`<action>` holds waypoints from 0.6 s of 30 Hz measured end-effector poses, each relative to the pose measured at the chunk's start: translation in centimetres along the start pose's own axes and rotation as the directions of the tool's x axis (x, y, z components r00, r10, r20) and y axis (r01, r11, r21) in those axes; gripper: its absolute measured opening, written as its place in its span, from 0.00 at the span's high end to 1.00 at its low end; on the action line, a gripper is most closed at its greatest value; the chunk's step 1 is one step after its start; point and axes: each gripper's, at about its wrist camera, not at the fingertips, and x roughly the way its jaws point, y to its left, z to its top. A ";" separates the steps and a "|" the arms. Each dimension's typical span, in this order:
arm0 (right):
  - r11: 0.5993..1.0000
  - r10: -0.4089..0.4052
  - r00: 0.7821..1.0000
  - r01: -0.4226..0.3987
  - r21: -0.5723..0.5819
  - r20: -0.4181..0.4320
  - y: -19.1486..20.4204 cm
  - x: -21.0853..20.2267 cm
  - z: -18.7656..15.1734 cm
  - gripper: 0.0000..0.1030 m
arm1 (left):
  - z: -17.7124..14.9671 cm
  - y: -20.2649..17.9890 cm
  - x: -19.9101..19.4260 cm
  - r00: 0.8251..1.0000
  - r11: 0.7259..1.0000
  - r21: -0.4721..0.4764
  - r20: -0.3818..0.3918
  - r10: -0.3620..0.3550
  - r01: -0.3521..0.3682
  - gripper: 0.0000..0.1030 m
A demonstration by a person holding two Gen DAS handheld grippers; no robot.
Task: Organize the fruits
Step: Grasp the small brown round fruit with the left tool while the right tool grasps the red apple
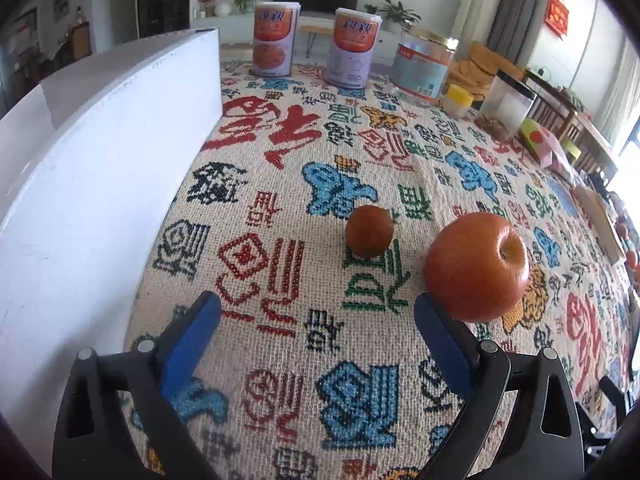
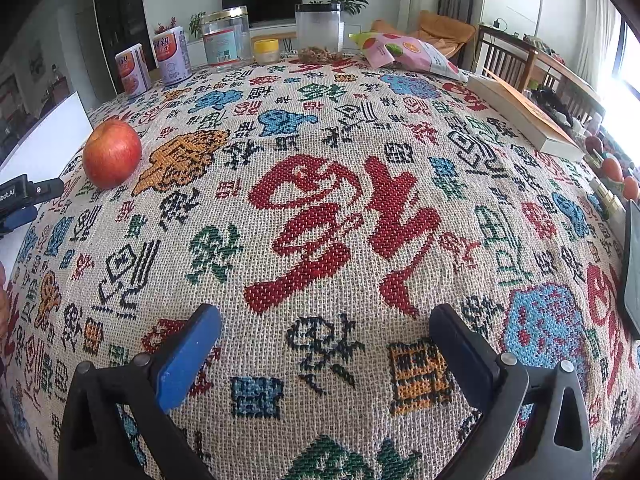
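In the left wrist view a red apple (image 1: pixel 476 266) lies on the patterned tablecloth, just beyond my left gripper's right fingertip. A small brown round fruit (image 1: pixel 369 231) lies a little farther, ahead of the gap. My left gripper (image 1: pixel 318 310) is open and empty. A white box (image 1: pixel 92 184) stands along the left. In the right wrist view the same apple (image 2: pixel 112 154) sits far left, next to the left gripper's fingers (image 2: pixel 28 196). My right gripper (image 2: pixel 326 320) is open and empty over bare cloth.
Two cans (image 1: pixel 276 38), a clear jar (image 1: pixel 424 64), a small yellow-lidded cup (image 1: pixel 459 100) and a clear container with nuts (image 1: pixel 505 106) stand at the far edge. A snack bag (image 2: pixel 404 54), a book (image 2: pixel 524 116) and more small fruits (image 2: pixel 612 170) lie at the right.
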 end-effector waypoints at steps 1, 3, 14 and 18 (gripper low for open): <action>1.000 0.000 1.000 0.000 0.000 0.000 0.0 0.0 0.0 0.00 | 0.4 -0.2 0.8 1.000 1.000 0.024 -0.008 -0.001 0.001 0.20; 1.000 0.000 1.000 0.000 0.000 0.000 0.0 0.0 0.0 0.00 | 0.9 -0.7 1.7 1.000 0.996 0.084 0.003 0.004 -0.004 0.21; 1.000 0.000 1.000 0.000 0.000 0.000 0.0 0.0 0.0 0.00 | 1.6 -2.0 2.0 0.994 0.981 0.172 0.030 -0.102 0.095 0.74; 1.000 0.000 1.000 0.000 0.000 0.000 0.0 0.0 0.0 0.00 | -0.1 -2.3 0.1 0.997 0.985 0.164 0.039 -0.068 0.060 0.74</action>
